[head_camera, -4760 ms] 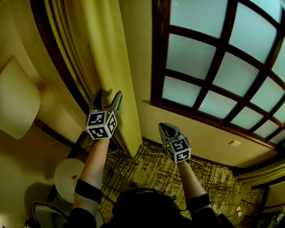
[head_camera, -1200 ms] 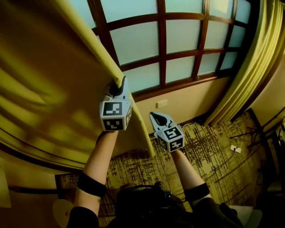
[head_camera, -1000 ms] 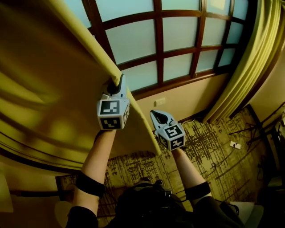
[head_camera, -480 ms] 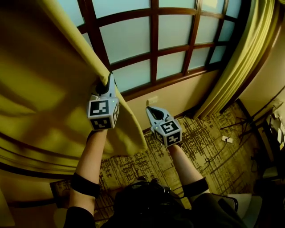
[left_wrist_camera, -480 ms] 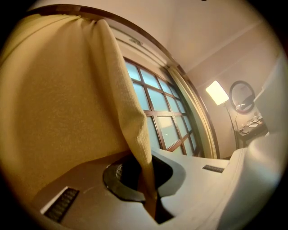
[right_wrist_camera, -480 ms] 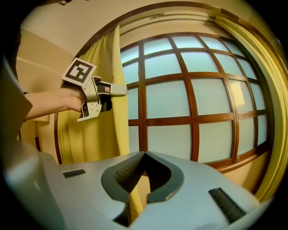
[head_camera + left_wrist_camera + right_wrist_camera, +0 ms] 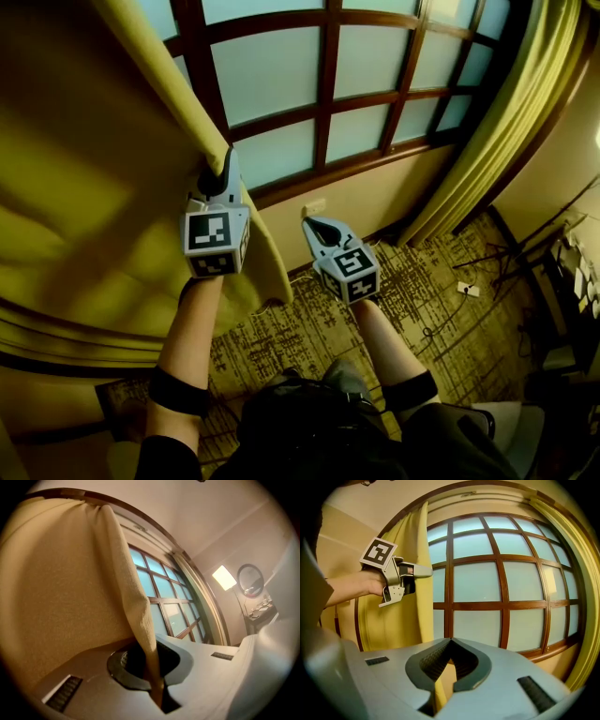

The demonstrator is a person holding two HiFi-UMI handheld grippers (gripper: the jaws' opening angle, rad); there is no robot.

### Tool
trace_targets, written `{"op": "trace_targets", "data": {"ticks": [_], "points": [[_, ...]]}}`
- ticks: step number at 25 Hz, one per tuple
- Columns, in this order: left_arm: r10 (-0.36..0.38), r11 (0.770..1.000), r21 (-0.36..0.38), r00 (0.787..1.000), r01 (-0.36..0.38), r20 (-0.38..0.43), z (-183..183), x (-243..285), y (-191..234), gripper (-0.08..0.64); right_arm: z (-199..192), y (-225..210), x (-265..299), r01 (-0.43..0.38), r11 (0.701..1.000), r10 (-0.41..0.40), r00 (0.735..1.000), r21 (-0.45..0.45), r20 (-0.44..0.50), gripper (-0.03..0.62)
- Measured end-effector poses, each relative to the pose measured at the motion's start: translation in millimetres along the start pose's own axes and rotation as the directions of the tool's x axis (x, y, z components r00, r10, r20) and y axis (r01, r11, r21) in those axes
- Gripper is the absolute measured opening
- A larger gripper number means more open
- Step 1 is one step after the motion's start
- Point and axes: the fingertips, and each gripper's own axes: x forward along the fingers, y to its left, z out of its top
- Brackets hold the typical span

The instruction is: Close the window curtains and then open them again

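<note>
Left claw pinches the leading edge of the large yellow fabric curtain, which covers the left part of the brown-framed frosted-glass window; right claw is pressed together, empty, near that curtain.

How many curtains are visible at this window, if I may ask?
2. The left curtain, pinched in the left gripper, covers the left of the window; the right curtain hangs gathered at its right edge.
</note>
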Motion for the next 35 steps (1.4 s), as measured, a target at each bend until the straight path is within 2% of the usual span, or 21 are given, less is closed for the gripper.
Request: {"op": "trace_targets", "data": {"ticks": [7,13,16,24,32,35], "points": [[0.054,0.997,0.049,0.998,-0.054,0.015,5,1,-7,0.0,2,-16,-5,-0.039,0.999,0.039,0.999,-0.023,0.009,0.0],[0.174,0.983,0.057,0.985,-0.175,0.018,8,10,-12,0.0,-5,-46,-12,-0.106,0.994,0.107,0.994,-0.035,0.012,0.0],[0.209,0.976,0.057,0.978,-0.209,0.01,13,20,-24,0.0,-4,-63,-24,-0.132,0.991,0.133,0.991,-0.034,0.019,0.0],[0.24,0.966,0.1,0.971,-0.237,-0.012,38,58,-81,0.0,-5,-119,-54,-0.169,0.986,0.169,0.985,-0.009,0.043,0.0],[0.246,0.961,0.143,0.968,-0.237,-0.048,45,105,-132,0.0,3,-179,-66,-0.187,0.982,0.186,0.98,0.0,0.069,0.0],[0.224,0.967,0.14,0.972,-0.213,-0.064,50,123,-157,0.0,-1,-200,-69,-0.192,0.981,0.191,0.979,0.003,0.065,0.0]]}}
